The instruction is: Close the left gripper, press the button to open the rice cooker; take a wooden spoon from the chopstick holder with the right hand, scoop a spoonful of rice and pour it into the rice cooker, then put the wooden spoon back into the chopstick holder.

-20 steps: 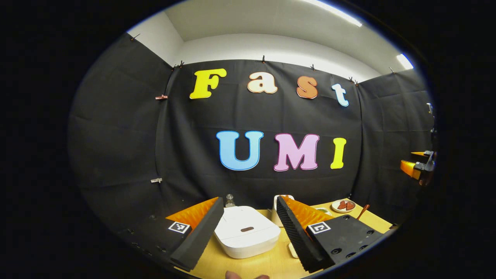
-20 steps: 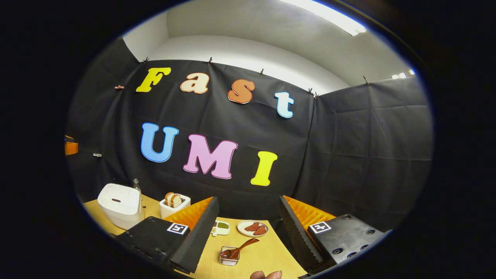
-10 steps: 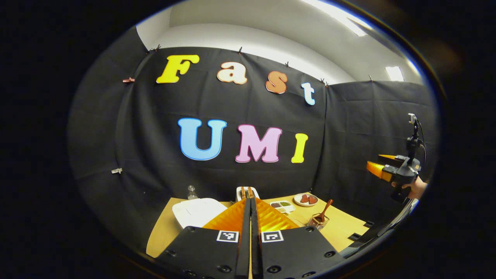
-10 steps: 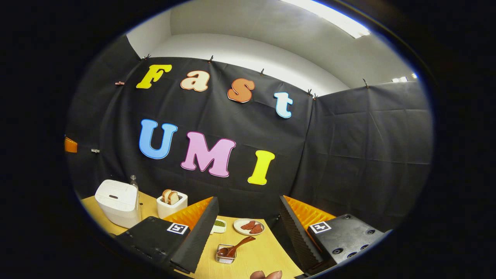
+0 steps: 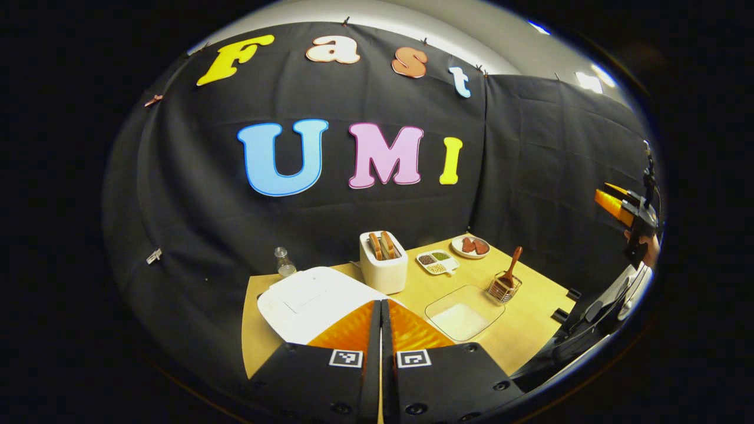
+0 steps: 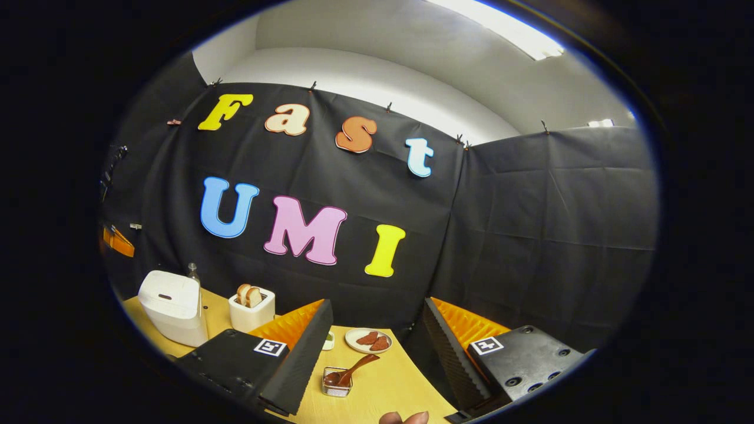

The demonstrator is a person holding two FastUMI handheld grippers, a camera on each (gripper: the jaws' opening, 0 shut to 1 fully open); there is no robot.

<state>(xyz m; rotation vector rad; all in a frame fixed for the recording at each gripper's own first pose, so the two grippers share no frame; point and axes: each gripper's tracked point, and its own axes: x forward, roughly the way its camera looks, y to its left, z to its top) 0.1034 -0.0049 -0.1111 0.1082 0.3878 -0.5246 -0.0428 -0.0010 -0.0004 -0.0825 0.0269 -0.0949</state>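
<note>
Left gripper (image 5: 380, 306) had its fingers pressed together above the cooker (image 5: 312, 301), lid down, probably so they'd work as one blunt poker for the button. Right gripper (image 6: 377, 335) hung wide apart over the spoon (image 6: 352, 372) standing in its holder (image 6: 336, 383).

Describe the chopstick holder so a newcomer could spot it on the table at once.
Start at the white rice cooker on the wooden table, then pass the toaster and the clear tray of rice. Just beyond that tray stands the chopstick holder: a small wire basket, the one thing with a wooden spoon sticking up.
</note>
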